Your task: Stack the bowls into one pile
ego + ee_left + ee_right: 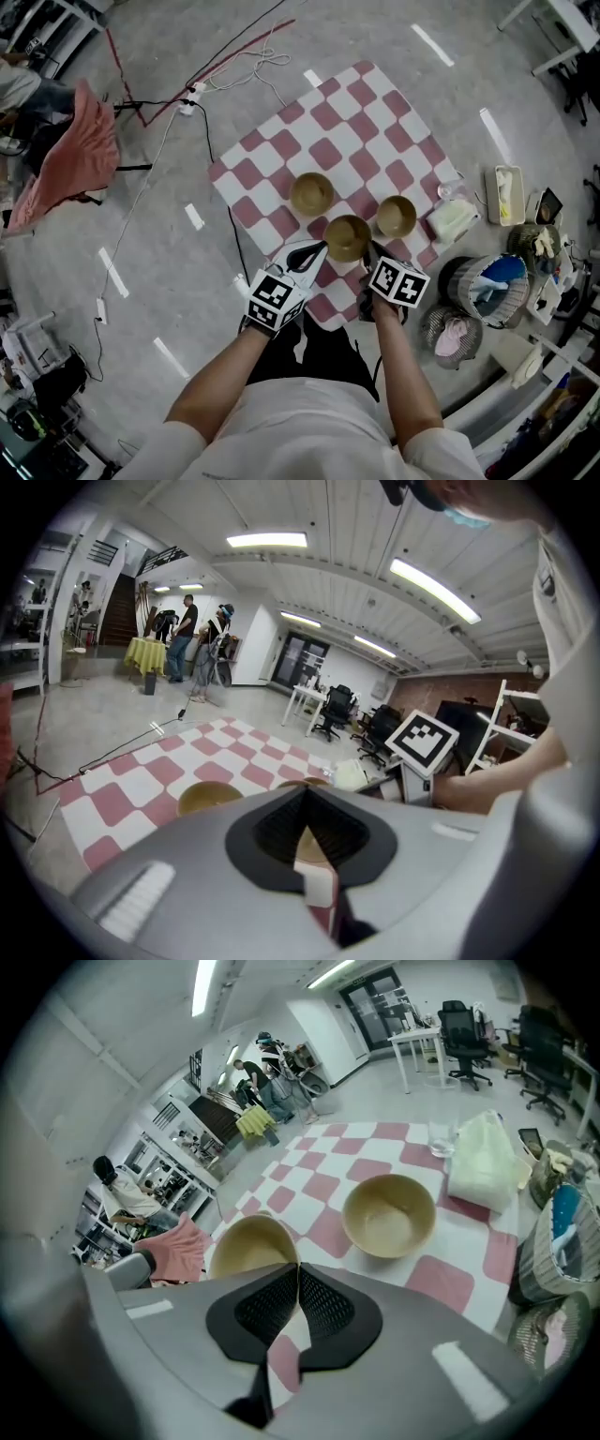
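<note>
Left gripper (314,251) and right gripper (370,255) both have jaws pressed together, empty. Nearest bowl (348,237) sits just ahead, between their tips; second bowl (397,216) beyond the right jaws, third bowl (311,194) farther, beyond the left. Nothing looks stacked yet; next, one pair must open over a rim.

The near bowl (347,237), far bowl (311,194) and right bowl (397,216) look matt tan, perhaps wood, though the view is too coarse to be sure. The checked cloth (375,122) is dull and soft; the grey floor (141,319) is smooth and glossy. The left gripper (303,799) and right gripper (298,1269) have matt grey plastic shells, with black ribbed pads (323,1302).
</note>
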`<action>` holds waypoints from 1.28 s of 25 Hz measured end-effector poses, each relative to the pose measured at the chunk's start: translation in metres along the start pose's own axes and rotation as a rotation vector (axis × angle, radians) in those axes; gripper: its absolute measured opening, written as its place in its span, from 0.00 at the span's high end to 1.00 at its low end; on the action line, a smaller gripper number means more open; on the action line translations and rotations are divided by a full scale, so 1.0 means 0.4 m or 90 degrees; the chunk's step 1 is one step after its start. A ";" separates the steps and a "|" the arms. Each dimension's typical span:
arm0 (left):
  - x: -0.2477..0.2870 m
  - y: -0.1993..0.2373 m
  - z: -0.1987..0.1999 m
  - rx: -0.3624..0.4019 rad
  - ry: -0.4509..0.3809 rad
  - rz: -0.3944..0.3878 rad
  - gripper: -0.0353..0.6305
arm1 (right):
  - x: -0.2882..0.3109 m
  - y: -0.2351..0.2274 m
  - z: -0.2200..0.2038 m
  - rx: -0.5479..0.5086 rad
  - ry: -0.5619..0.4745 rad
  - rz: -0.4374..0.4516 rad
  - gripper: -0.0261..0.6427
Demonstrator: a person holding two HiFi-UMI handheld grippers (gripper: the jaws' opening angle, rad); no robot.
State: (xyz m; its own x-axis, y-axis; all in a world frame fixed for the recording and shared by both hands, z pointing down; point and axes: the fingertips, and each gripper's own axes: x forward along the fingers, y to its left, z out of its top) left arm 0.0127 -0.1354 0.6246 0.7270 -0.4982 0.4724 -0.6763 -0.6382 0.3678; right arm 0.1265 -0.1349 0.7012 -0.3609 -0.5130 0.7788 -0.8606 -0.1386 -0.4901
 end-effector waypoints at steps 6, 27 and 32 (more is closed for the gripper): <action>-0.028 0.063 0.039 -0.011 -0.021 0.028 0.94 | 0.077 0.108 0.081 -0.032 -0.008 0.028 0.93; -0.080 0.188 0.021 -0.061 -0.040 0.092 0.94 | 0.303 0.194 0.107 -0.175 0.047 -0.003 0.93; -0.093 0.197 0.026 -0.064 -0.044 0.096 0.94 | 0.302 0.205 0.114 -0.302 0.057 -0.055 0.89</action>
State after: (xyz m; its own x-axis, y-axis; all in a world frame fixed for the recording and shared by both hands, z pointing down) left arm -0.0665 -0.1731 0.6278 0.6200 -0.6254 0.4738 -0.7846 -0.4932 0.3758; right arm 0.0286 -0.2469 0.7374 -0.2926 -0.4389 0.8496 -0.9500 0.2345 -0.2060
